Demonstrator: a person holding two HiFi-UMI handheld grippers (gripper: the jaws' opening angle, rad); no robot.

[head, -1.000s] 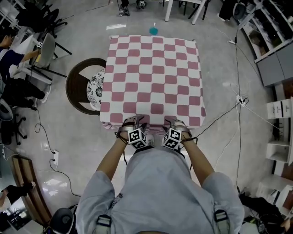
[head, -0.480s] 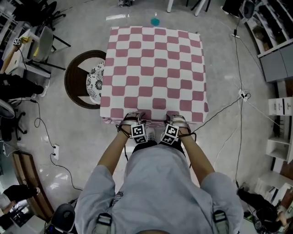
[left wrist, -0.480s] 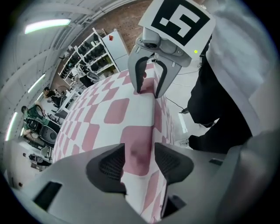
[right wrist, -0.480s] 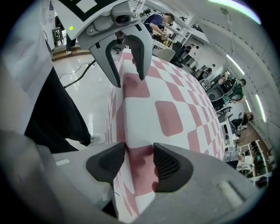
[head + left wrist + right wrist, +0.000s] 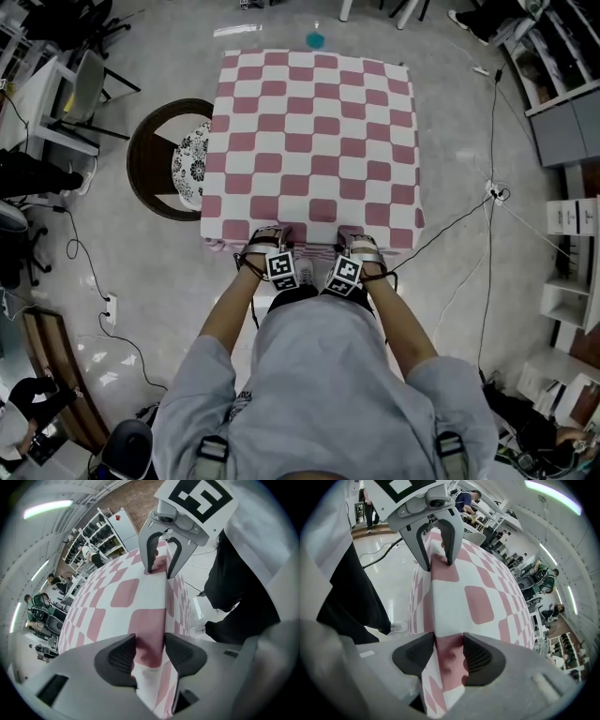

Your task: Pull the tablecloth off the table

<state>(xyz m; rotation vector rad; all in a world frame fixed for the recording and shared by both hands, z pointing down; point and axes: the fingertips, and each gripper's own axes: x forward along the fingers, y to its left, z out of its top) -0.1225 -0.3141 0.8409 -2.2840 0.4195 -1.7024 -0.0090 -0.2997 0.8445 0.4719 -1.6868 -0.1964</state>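
A pink-and-white checked tablecloth (image 5: 309, 141) lies spread over the square table, and its near hem hangs over the edge in front of me. My left gripper (image 5: 267, 236) and right gripper (image 5: 361, 239) sit side by side at that near edge. In the left gripper view, the left gripper (image 5: 150, 651) has a wrinkled fold of the tablecloth (image 5: 122, 592) filling the gap between its pads. Farther along the edge, the right gripper (image 5: 159, 571) straddles the same ridge. In the right gripper view, the right gripper (image 5: 449, 651) pinches bunched tablecloth (image 5: 478, 602), with the left gripper (image 5: 438, 564) beyond it.
A round dark stool with a patterned cushion (image 5: 173, 159) stands by the table's left side. Cables (image 5: 459, 225) run across the floor on the right. A teal object (image 5: 316, 39) lies beyond the far edge. Chairs (image 5: 56, 112) stand at left and shelves (image 5: 562, 94) at right.
Both grippers stay at the near edge of the cloth and have drawn slightly closer together. The cloth still lies flat over the table.
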